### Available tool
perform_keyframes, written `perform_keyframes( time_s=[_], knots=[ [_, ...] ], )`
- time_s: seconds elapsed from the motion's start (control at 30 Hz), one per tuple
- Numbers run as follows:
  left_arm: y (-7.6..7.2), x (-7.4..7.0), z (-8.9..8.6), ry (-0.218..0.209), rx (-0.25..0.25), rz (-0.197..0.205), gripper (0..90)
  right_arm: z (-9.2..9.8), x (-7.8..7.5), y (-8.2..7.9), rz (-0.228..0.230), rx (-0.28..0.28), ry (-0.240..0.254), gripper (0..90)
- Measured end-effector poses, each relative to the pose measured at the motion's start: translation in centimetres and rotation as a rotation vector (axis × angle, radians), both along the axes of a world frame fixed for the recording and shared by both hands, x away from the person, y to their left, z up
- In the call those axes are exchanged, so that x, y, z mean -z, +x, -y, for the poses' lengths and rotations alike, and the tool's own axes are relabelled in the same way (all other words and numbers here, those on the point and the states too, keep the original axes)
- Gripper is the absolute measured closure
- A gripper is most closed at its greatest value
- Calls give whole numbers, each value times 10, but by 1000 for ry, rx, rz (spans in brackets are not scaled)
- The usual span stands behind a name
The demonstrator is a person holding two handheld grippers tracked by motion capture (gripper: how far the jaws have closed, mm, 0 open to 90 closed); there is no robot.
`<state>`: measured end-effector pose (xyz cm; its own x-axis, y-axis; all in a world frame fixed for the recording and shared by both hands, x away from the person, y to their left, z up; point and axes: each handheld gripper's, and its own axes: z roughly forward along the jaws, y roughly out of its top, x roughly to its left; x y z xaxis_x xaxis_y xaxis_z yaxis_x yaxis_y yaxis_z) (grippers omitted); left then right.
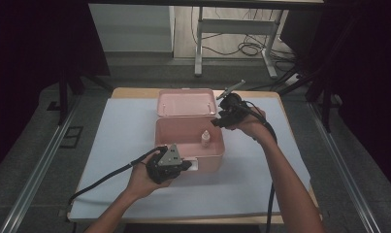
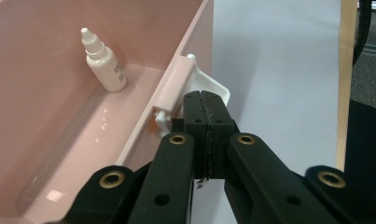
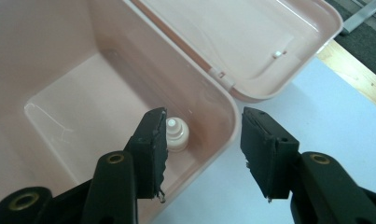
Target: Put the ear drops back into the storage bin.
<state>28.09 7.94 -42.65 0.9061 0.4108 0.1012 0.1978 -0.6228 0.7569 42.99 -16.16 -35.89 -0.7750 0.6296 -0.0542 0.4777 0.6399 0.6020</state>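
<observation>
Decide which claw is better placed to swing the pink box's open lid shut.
Right. The right claw hovers open beside the lid, nothing between its jaws. The left claw is shut at the white latch on the box front.

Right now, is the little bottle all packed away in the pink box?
Nearly. Done: the small white dropper bottle stands upright inside the open pink box. In hand: the left gripper, shut, sits at the box's white front latch, and the right gripper hangs open and empty above the bottle. Left: the lid is still open, so probably closing it comes next.
</observation>
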Motion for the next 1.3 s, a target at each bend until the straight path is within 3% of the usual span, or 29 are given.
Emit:
perform_keyframes(
  time_s=[0.3,0.7,1.3],
  knots=[
    [0,0,0,6,2,0,900,9,-2,3,14,34,16,488],
    [0,0,0,4,3,0,900,22,-3,12,-8,108,60,500],
    [0,-1,-1,10,6,-3,900,26,6,34,-13,204,65,475]
  ],
)
